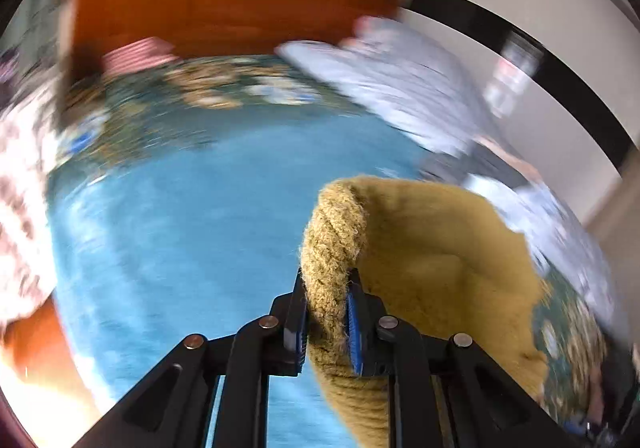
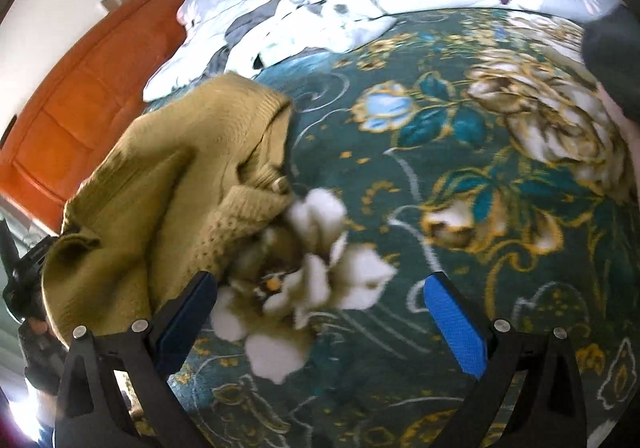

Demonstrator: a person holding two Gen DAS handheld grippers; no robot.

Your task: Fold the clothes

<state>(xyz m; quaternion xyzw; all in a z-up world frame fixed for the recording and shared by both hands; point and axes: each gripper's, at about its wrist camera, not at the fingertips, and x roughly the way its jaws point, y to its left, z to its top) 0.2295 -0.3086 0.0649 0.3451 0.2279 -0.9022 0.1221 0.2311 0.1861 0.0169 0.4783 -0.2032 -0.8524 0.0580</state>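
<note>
A mustard-yellow knitted sweater point(image 1: 432, 260) hangs from my left gripper point(image 1: 326, 312), which is shut on its thick ribbed edge and holds it above the bed. In the right wrist view the same sweater point(image 2: 160, 183) lies bunched at the left on the dark green floral bedspread point(image 2: 460, 175). My right gripper point(image 2: 320, 308) is open and empty, its blue pads wide apart, just right of the sweater's lower edge and above a white flower print. The left wrist view is blurred by motion.
A blue area of bedspread point(image 1: 192, 232) lies under the left gripper. A rumpled pale floral quilt point(image 2: 320, 7) is piled at the far side of the bed. An orange wooden headboard point(image 2: 88, 95) stands at the left. A dark object point(image 2: 612, 59) sits at the right edge.
</note>
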